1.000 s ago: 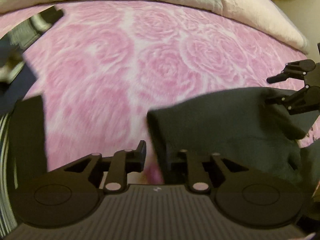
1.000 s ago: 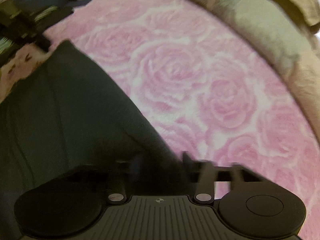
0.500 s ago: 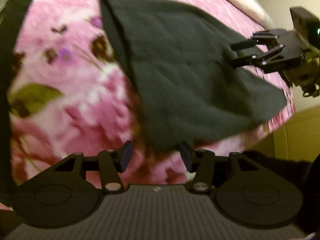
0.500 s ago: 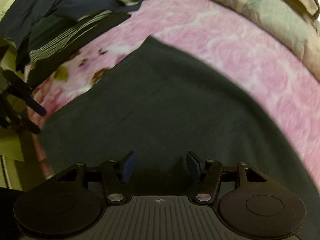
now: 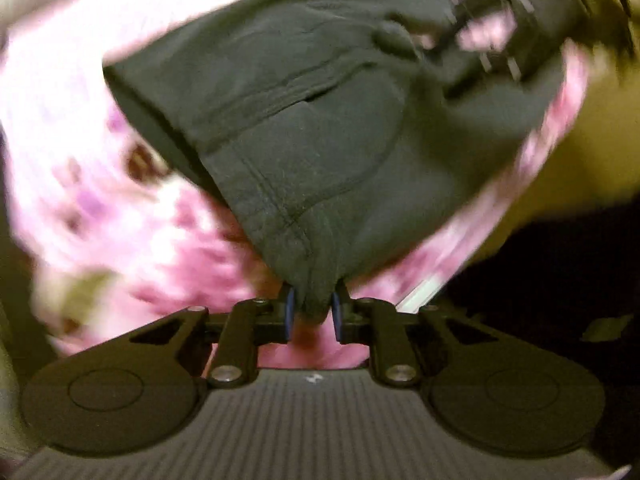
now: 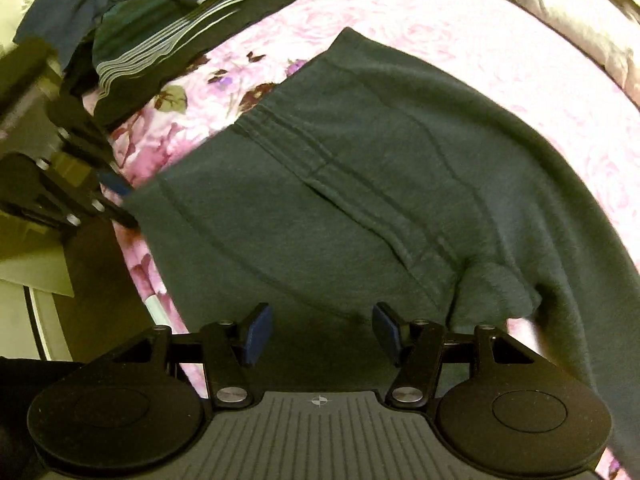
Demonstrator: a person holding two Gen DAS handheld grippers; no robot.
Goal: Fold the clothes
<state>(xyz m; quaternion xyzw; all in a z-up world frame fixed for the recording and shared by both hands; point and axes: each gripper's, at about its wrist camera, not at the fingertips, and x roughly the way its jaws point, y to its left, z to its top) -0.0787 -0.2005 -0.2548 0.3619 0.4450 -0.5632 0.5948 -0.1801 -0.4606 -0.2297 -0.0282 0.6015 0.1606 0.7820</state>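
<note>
**Left gripper closing on the dark garment's corner**

The left gripper point(image 5: 313, 312) is seen closing, a corner of the dark garment point(image 5: 320, 128) pinched between its pads. The garment is spread on the pink floral bedspread point(image 6: 460, 24). The right gripper point(image 6: 322, 330) is held apart above the cloth.

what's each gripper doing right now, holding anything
left gripper: jaws closing, pinching the dark garment.
right gripper: open above the garment, holding nothing.

Dark garment point(image 6: 360, 184) on pink floral bedspread point(image 6: 460, 32), right gripper point(image 6: 322, 334) fingers apart above it
</note>
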